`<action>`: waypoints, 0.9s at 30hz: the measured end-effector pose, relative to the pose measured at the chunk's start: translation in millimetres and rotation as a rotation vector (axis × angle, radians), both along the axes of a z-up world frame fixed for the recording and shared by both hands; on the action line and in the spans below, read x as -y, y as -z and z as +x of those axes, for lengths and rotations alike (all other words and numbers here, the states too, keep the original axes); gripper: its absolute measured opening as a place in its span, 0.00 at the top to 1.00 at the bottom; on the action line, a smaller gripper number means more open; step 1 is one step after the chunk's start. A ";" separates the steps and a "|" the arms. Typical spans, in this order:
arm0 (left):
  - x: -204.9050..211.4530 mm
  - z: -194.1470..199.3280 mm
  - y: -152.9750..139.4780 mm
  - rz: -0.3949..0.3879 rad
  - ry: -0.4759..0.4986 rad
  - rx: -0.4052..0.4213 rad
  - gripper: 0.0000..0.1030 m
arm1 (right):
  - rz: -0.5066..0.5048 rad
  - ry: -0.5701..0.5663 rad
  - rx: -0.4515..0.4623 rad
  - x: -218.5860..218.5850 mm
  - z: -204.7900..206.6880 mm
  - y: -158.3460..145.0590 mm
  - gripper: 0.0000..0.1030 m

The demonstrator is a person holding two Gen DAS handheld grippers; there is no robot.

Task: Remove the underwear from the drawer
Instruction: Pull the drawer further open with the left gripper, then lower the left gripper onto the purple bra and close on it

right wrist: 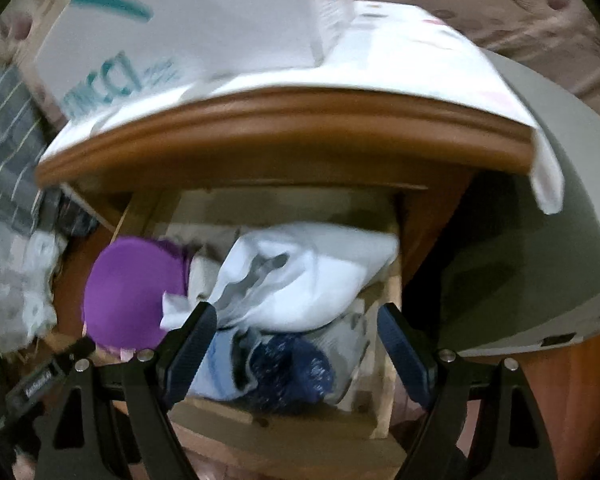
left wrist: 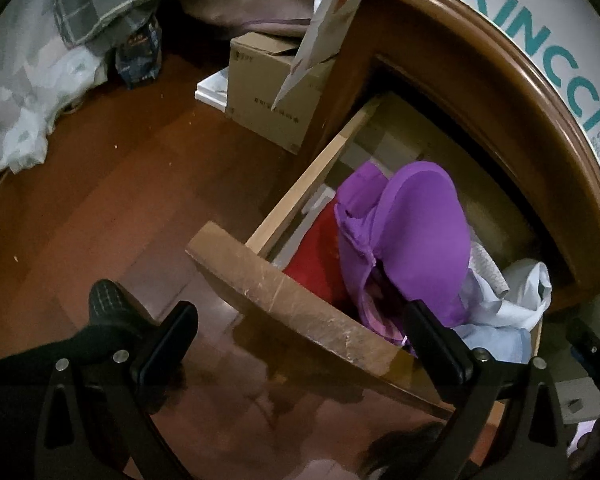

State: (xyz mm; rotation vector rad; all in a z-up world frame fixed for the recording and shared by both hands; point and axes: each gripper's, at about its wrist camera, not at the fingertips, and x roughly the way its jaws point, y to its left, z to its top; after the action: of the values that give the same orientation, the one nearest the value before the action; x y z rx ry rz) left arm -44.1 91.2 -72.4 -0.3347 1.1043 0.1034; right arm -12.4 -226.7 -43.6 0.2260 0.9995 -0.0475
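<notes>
Left wrist view: left tool (left wrist: 300, 344) wide open, holding nothing, hovering over the drawer (left wrist: 284, 300) front edge. Purple bra (left wrist: 416, 236) piled in the open drawer at 2 o'clock, red cloth (left wrist: 316, 256) beside it, cardboard box (left wrist: 268, 92) on the floor at 12.

Right wrist view: right tool (right wrist: 296, 340) wide open, empty, just above white cloth (right wrist: 312, 272); bra at 9 o'clock, dark blue fabric (right wrist: 292, 376) underneath.

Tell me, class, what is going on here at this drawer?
A person holds two grippers over an open wooden drawer stuffed with clothing. The left gripper hangs open across the drawer's front edge, beside a purple padded bra. The right gripper is open just above a crumpled white garment. Neither grips anything; nothing is out yet.
</notes>
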 end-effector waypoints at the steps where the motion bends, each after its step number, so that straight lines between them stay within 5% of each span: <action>1: 1.5 -0.2 -1.9 0.014 0.006 0.002 0.02 | 0.007 -0.018 -0.013 -3.3 0.9 2.7 0.18; 14: 26.0 -7.2 -65.4 0.209 0.231 0.156 0.02 | 0.033 -0.073 -0.127 -16.7 4.4 26.3 0.18; 20: 31.0 32.7 -82.8 0.200 0.303 0.162 0.02 | 0.090 -0.110 -0.182 -25.8 8.7 35.3 0.18; 27: 46.5 73.8 -69.8 0.134 0.362 0.102 0.02 | 0.131 -0.119 -0.221 -38.5 16.9 41.7 0.18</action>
State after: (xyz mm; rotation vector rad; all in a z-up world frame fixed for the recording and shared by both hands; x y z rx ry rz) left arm 29.7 44.7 -2.6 -0.0167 1.0351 -0.1590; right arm 4.5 -188.2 -85.4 0.2848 1.2361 0.1036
